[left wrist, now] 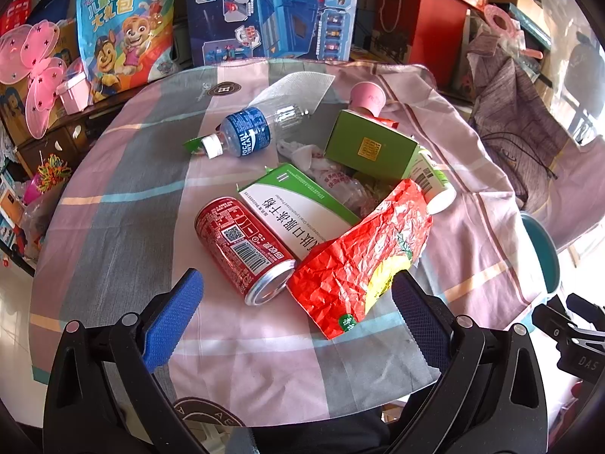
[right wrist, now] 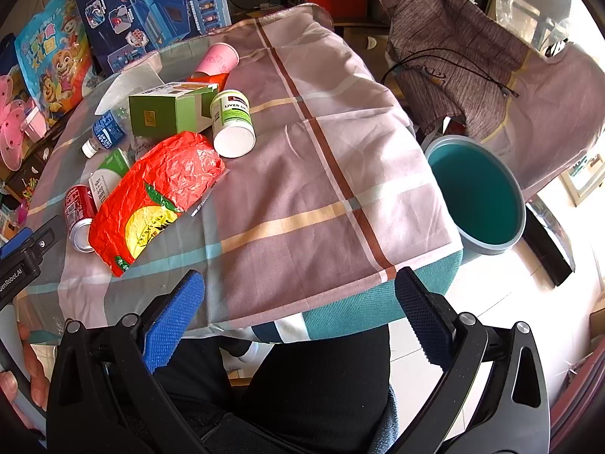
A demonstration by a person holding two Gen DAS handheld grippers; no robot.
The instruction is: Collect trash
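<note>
Trash lies on a checked cloth on the table (left wrist: 124, 196): a red can (left wrist: 242, 246) on its side, a crumpled red bag (left wrist: 359, 261), a green-white carton (left wrist: 298, 212), a plastic bottle (left wrist: 253, 130), a green box (left wrist: 370, 147), a white supplement jar (right wrist: 232, 125) and a pink cup (left wrist: 368, 96). My left gripper (left wrist: 295, 299) is open just above the can's near end and the red bag. My right gripper (right wrist: 298, 299) is open and empty over the table's near right edge. A teal bin (right wrist: 476, 196) stands on the floor to the right of the table.
Toy boxes and a cartoon bag (left wrist: 124, 34) lean behind the table. A pink butterfly toy (left wrist: 34, 72) is at the far left. A chair draped with clothes (right wrist: 453, 53) stands behind the bin. White paper (left wrist: 298, 87) and a clear wrapper (left wrist: 340, 181) lie among the trash.
</note>
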